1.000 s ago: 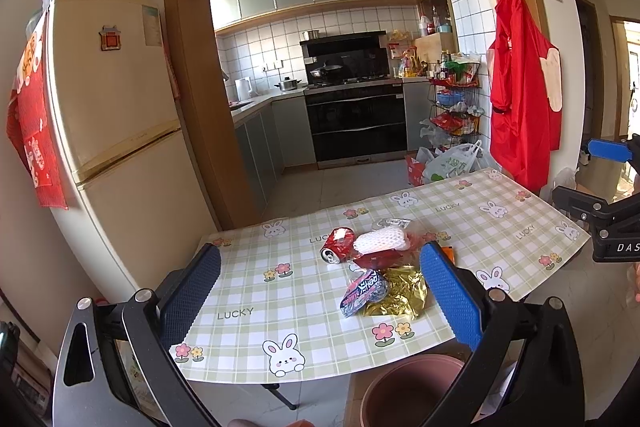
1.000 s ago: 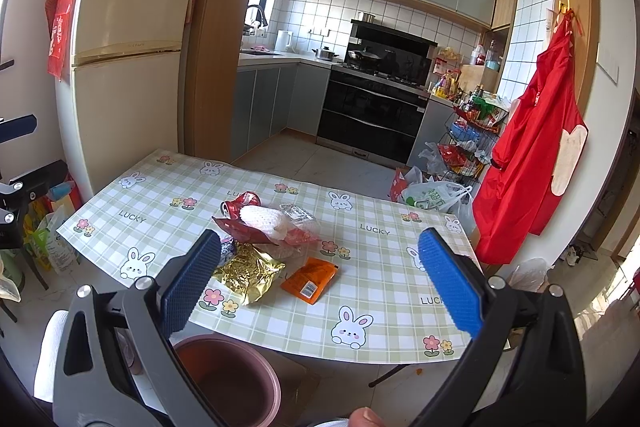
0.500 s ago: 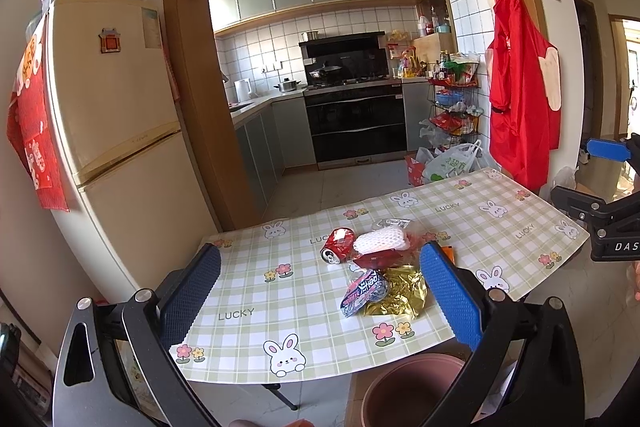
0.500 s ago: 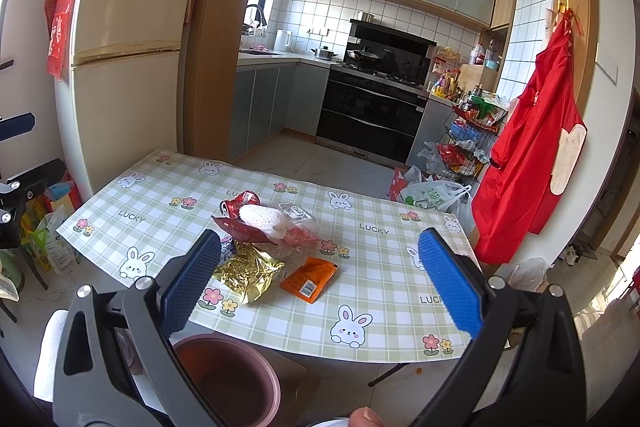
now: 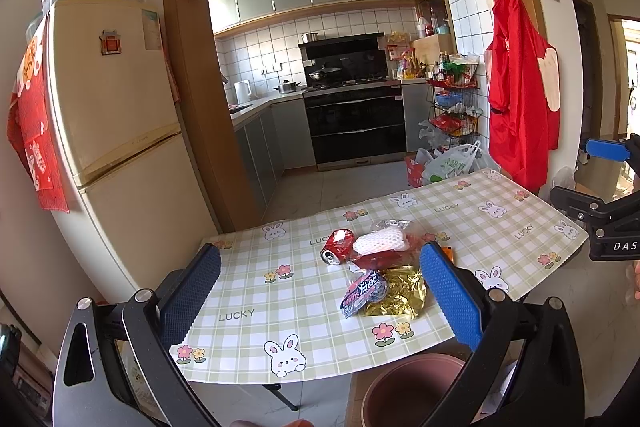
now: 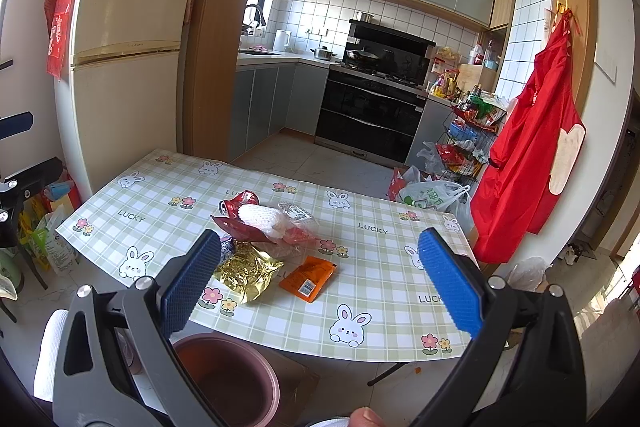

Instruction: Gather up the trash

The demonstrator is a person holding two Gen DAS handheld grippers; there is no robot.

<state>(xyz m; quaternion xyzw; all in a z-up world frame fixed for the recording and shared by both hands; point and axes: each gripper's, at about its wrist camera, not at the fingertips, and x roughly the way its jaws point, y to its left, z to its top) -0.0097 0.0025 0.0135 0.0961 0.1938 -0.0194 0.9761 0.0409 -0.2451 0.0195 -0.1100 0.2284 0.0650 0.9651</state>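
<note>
A heap of trash lies mid-table: a crushed red can [image 5: 337, 245] [image 6: 237, 203], a white foam net sleeve [image 5: 379, 242] [image 6: 262, 219], a red wrapper [image 6: 240, 229], a gold foil bag [image 5: 396, 295] [image 6: 248, 269], a pink-and-blue snack packet [image 5: 363, 293] and an orange sachet [image 6: 309, 277]. A brown bin [image 5: 412, 389] [image 6: 226, 377] stands on the floor below the table's near edge. My left gripper [image 5: 318, 301] is open and empty, held short of the table. My right gripper [image 6: 320, 285] is open and empty too, above the near edge.
The table [image 5: 256, 291] [image 6: 376, 259] wears a green checked cloth with rabbits. A cream fridge [image 5: 116, 131] stands to the left, a red apron [image 6: 528, 163] hangs on the right wall, and shopping bags [image 6: 432, 193] sit on the floor behind. The kitchen lies beyond.
</note>
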